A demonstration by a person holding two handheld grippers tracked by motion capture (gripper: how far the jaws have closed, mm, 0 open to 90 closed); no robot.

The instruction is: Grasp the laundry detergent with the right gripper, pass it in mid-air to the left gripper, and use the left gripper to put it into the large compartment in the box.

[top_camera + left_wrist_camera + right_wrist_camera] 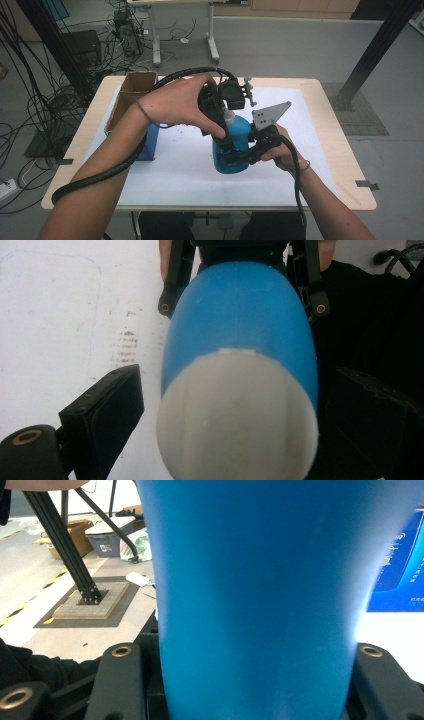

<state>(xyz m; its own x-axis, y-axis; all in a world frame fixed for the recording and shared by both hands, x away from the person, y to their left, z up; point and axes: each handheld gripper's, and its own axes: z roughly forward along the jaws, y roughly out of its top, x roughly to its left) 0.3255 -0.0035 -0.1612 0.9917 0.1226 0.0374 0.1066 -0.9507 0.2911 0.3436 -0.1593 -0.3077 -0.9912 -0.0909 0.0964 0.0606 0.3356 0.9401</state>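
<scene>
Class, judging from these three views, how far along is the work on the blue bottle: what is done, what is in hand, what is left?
Done: the right gripper clamps the blue bottle low on its body, upright on the white mat. In hand: the left gripper sits over the white cap, its jaws on either side and apparently not yet closed on it. Left, probably: gripping and turning the cap, which is on the bottle.

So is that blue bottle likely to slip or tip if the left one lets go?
Probably not: the right hand-held gripper clamps the blue bottle low on its body. Its smooth plastic may be slippery. The tall narrow shape could tip if released.
</scene>
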